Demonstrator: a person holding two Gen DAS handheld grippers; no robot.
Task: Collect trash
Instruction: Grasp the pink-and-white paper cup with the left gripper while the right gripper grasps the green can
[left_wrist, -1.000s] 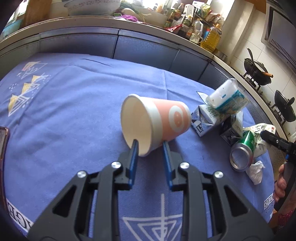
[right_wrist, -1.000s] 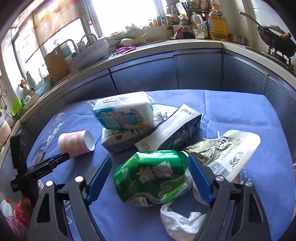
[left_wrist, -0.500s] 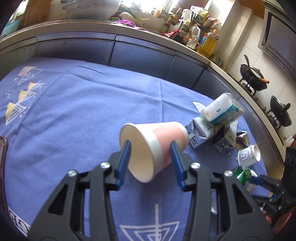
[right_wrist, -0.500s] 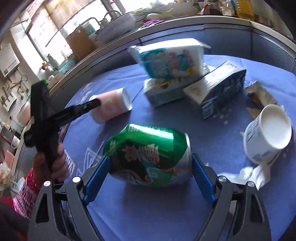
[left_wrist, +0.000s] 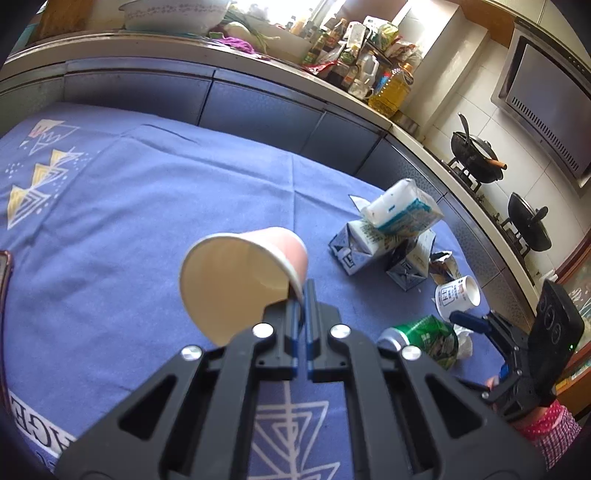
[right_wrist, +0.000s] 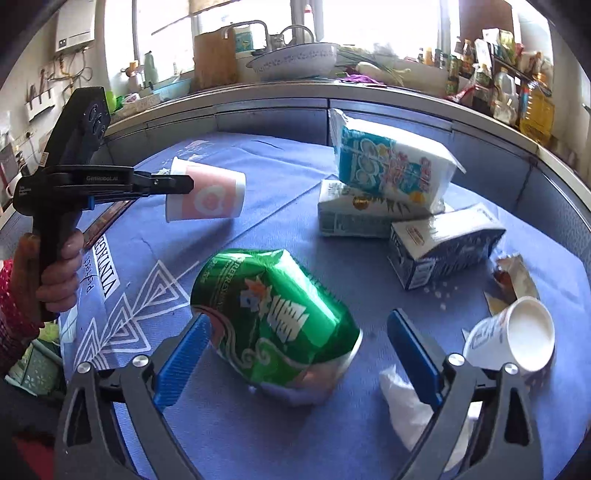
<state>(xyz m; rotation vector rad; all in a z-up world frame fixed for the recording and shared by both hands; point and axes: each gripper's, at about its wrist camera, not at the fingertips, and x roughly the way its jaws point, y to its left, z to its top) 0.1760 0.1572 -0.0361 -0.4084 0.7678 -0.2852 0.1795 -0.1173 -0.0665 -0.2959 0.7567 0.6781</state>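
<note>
Strong daylight is admitted through the tall kitchen window (right_wrist: 229, 40) behind the counter, where the panes are blown out to white. The purple patterned cloth on the desk (left_wrist: 129, 206) is evenly and brightly lit, with only soft shadows cast beneath the objects. Glare is seen on the crumpled green aluminium can (right_wrist: 273, 317), which is slightly smeared, perhaps by motion. Heavy fisheye bending is shown along the counter edge, and the corners of both views are darkened to black. The pale inside of the pink paper cup (left_wrist: 236, 288) is rendered softly.
</note>
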